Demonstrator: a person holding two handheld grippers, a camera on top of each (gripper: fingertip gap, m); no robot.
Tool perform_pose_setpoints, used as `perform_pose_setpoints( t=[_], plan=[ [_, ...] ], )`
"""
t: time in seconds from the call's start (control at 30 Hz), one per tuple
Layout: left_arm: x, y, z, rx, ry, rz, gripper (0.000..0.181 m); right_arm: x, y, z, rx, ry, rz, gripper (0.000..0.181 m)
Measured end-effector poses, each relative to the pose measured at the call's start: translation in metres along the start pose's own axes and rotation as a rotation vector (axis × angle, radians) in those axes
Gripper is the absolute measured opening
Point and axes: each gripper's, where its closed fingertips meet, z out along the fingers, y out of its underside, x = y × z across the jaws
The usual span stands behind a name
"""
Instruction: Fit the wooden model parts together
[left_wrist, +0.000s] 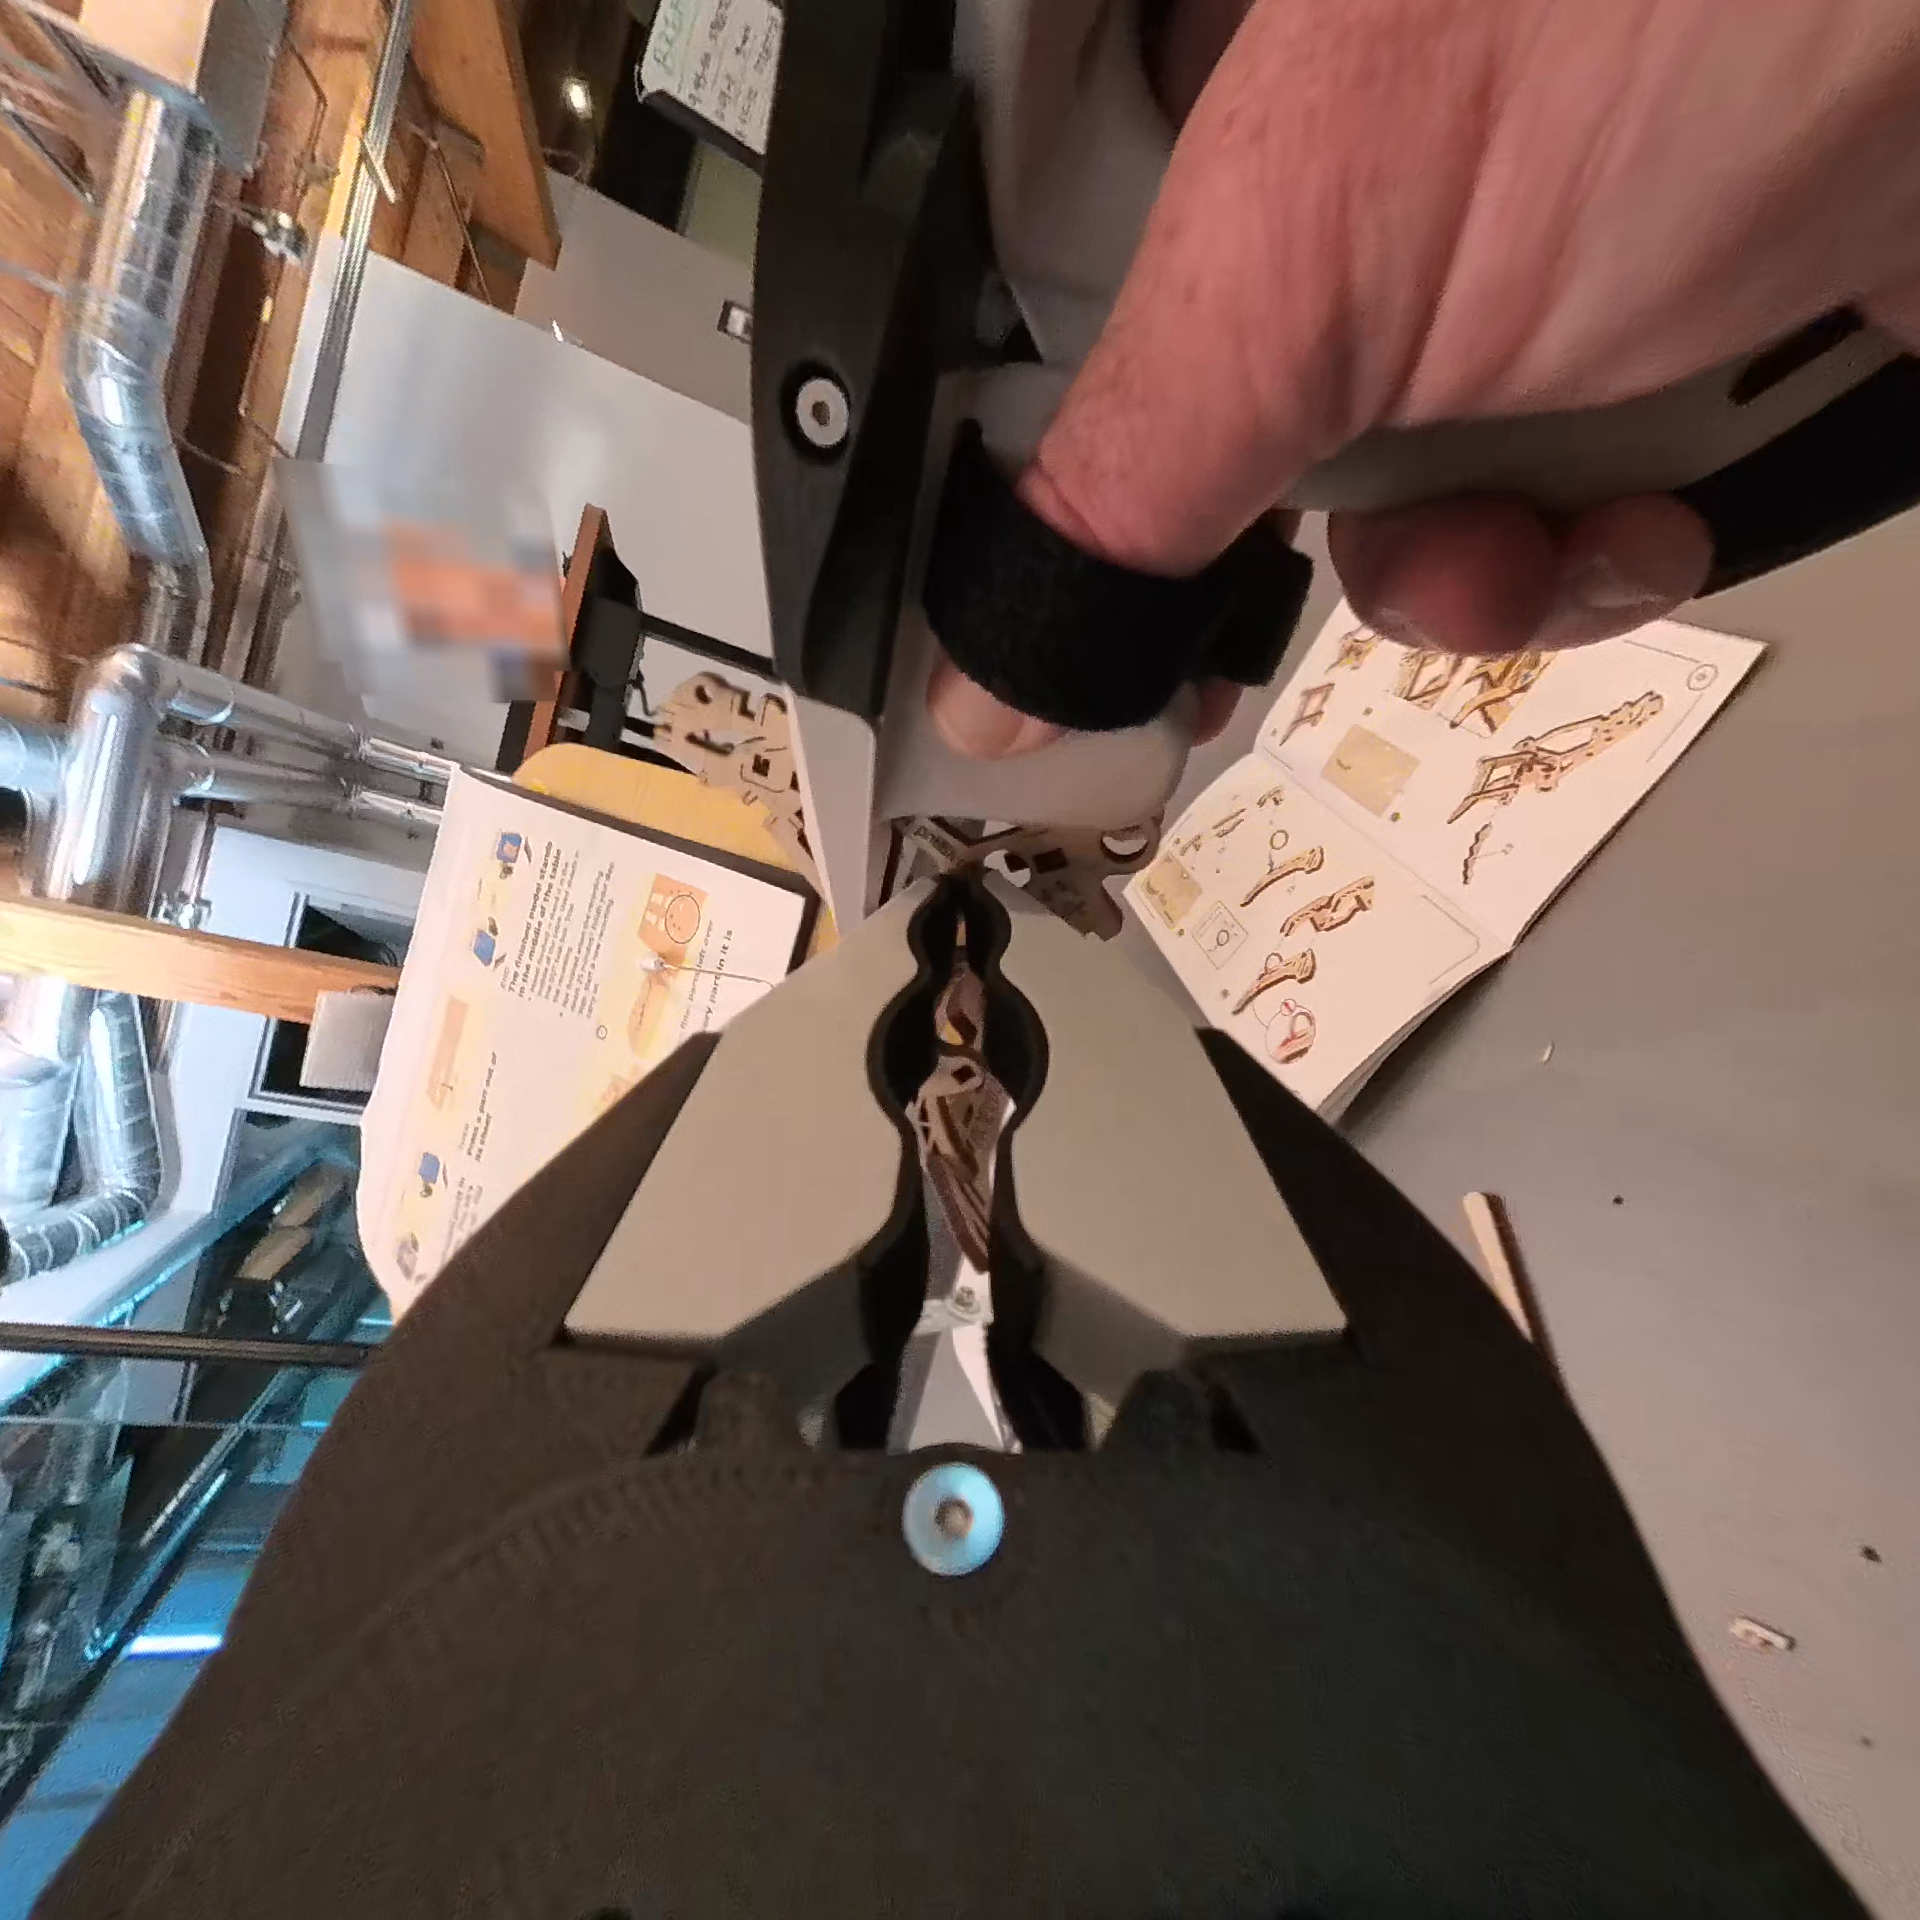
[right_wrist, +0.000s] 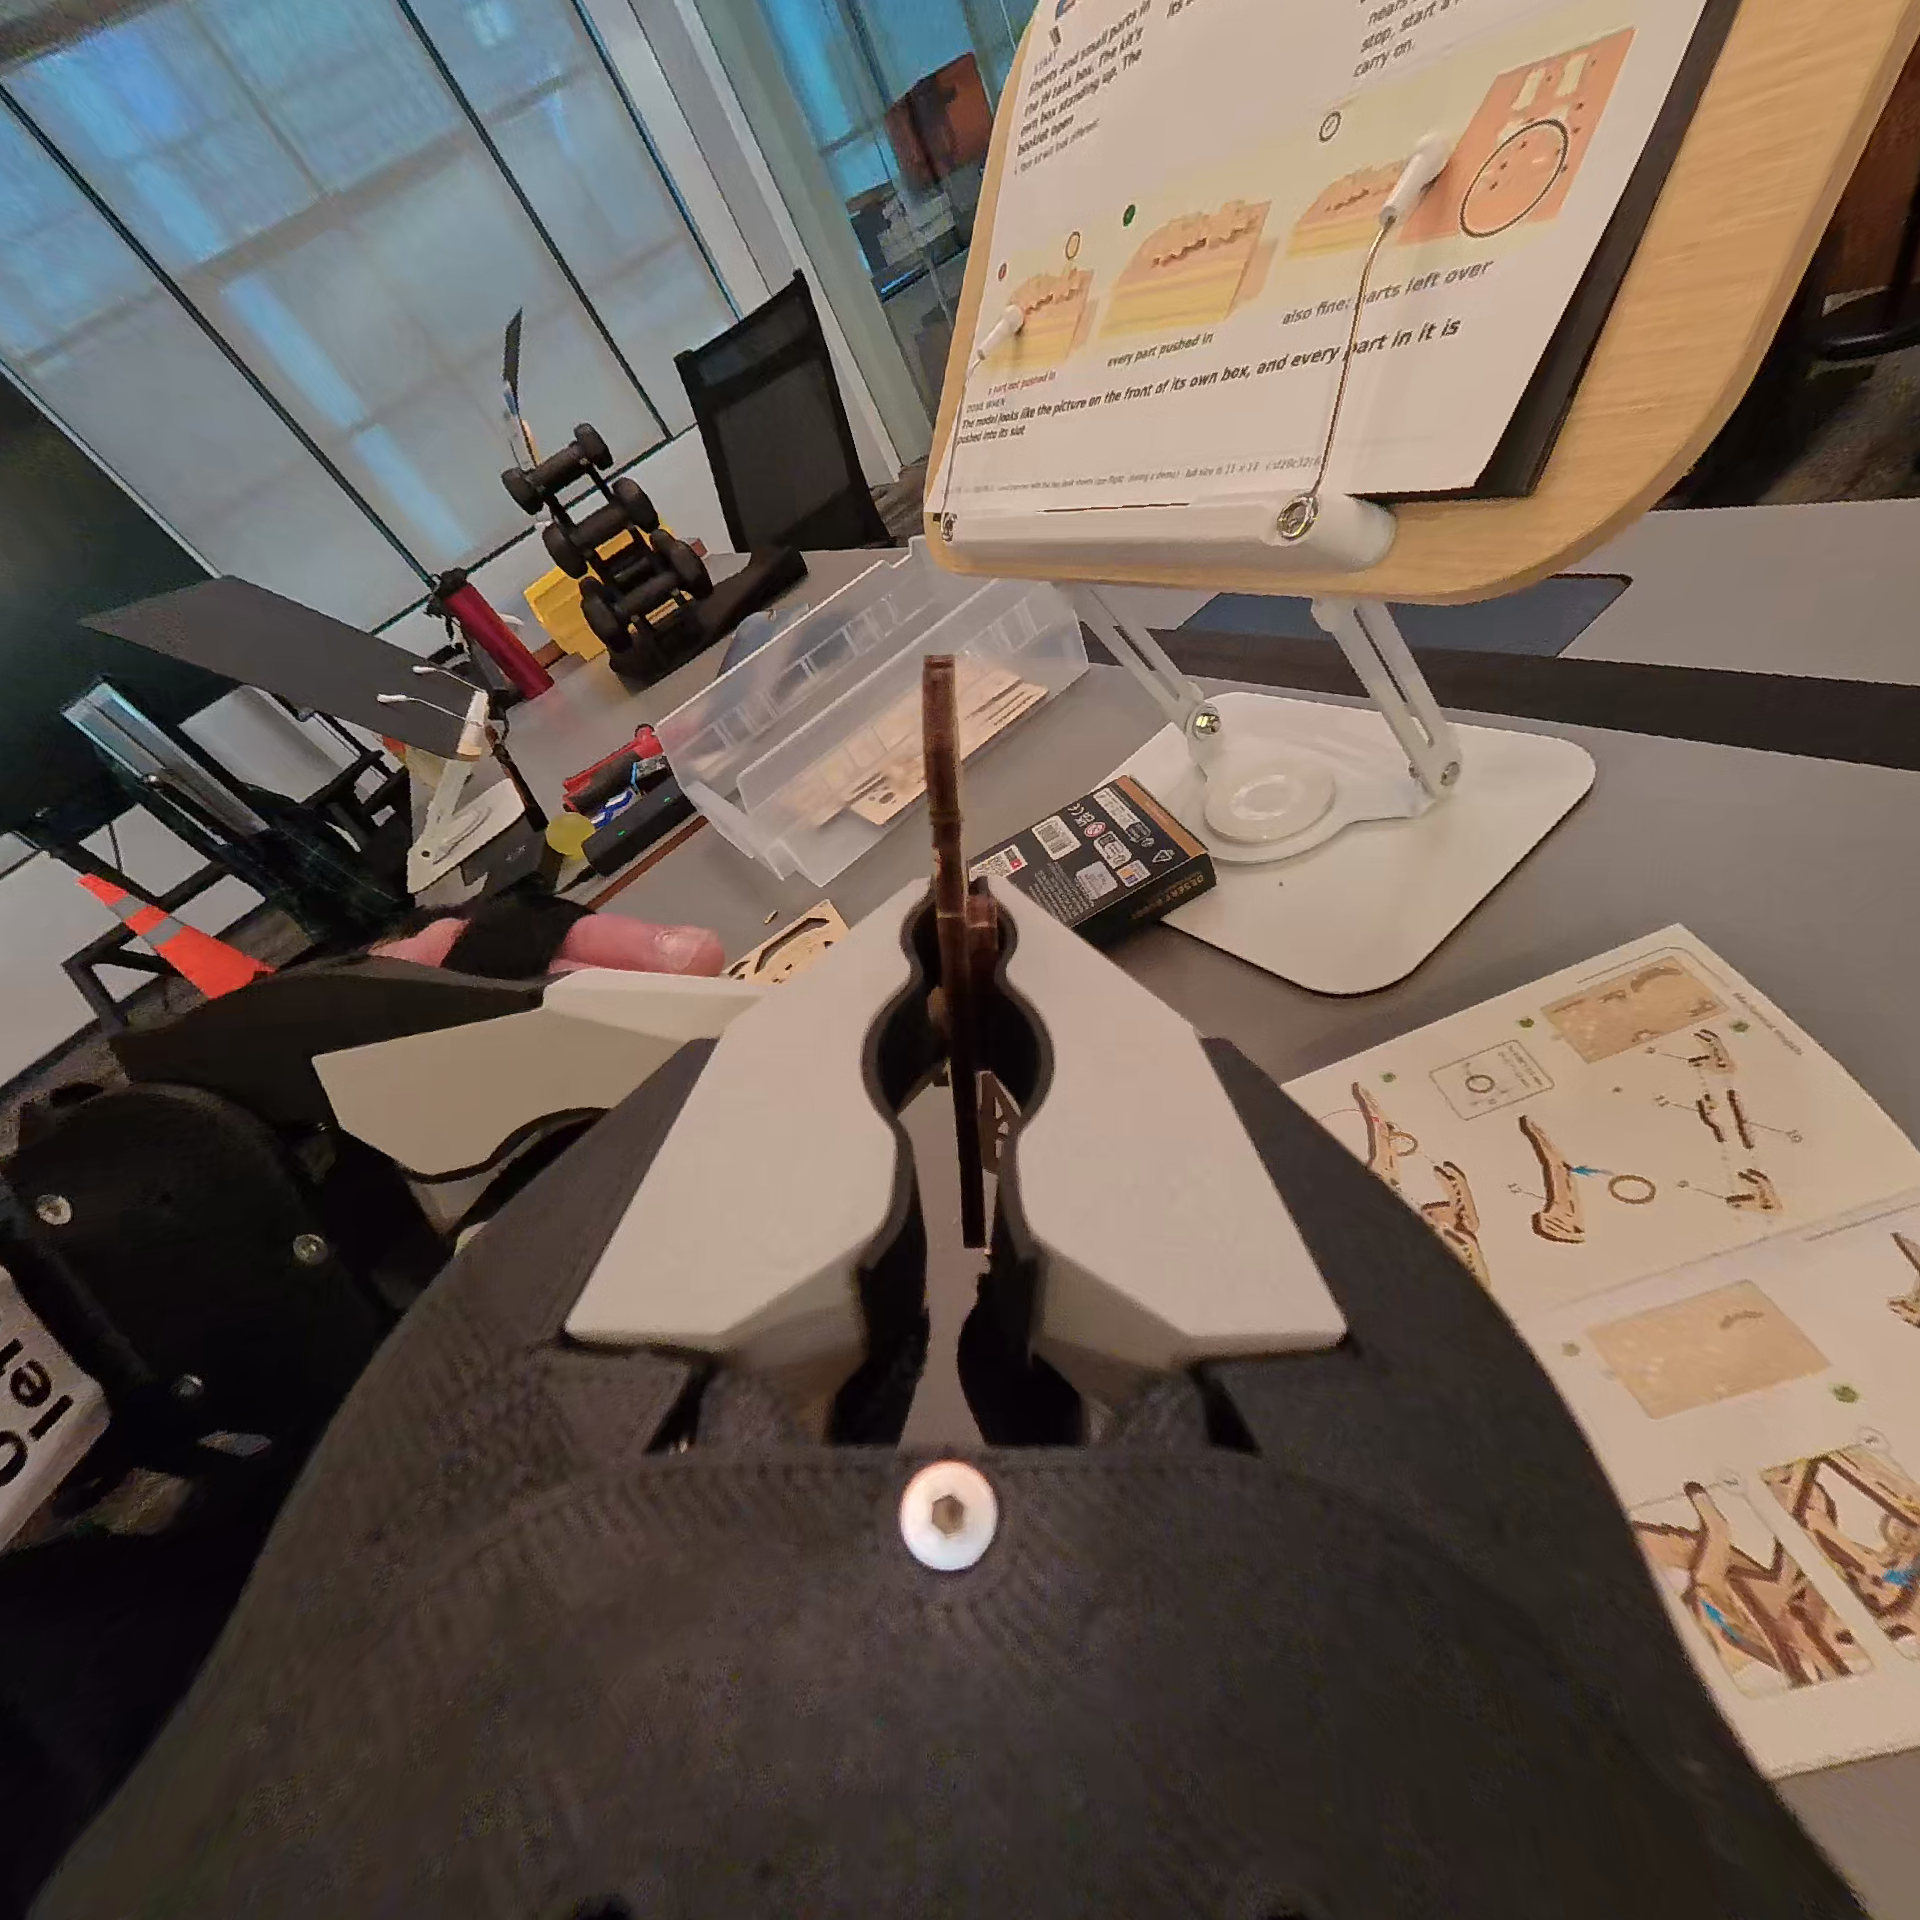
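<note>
**Left wrist view close on the joint, right wrist view wide on the table**

Left wrist view, rolled sideways: left gripper (left_wrist: 961, 914) clamped on a flat laser-cut wooden part (left_wrist: 961, 1122), pale ply with dark burnt edges and cut-out holes, pinched between grey fingers (left_wrist: 1132, 1091). Meets the wooden model (left_wrist: 1049, 857) just past the fingertips, touching or nearly so. Right gripper (left_wrist: 883, 810) and a bare hand (left_wrist: 1455, 291), finger through a black fabric strap, fill the top. Open instruction booklet (left_wrist: 1455, 831) flat on the matte grey table (left_wrist: 1714, 1247), thin wooden strip (left_wrist: 1501, 1262) beside it.

Right wrist view, level: right gripper (right_wrist: 961, 914) closed on the wooden model (right_wrist: 943, 831), seen edge-on as a thin dark slat standing upright above the tips. Left gripper (right_wrist: 540, 1039) low at left, a fingertip showing past it. Shown only from this side: clear plastic tray (right_wrist: 862, 717) with ply sheets, small black box (right_wrist: 1101, 852), white-footed wooden book stand (right_wrist: 1714, 364) carrying a printed sheet, booklet (right_wrist: 1610, 1247) at right.
</note>
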Motion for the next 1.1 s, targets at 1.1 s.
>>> perform_pose_setpoints(
  t=[1.1],
  plan=[
    [0.005, 0.016, -0.012, 0.089, 0.08, 0.185, 0.0, -0.003, 0.008, 0.007, 0.063, -0.131, 0.207, 0.0]
  ],
)
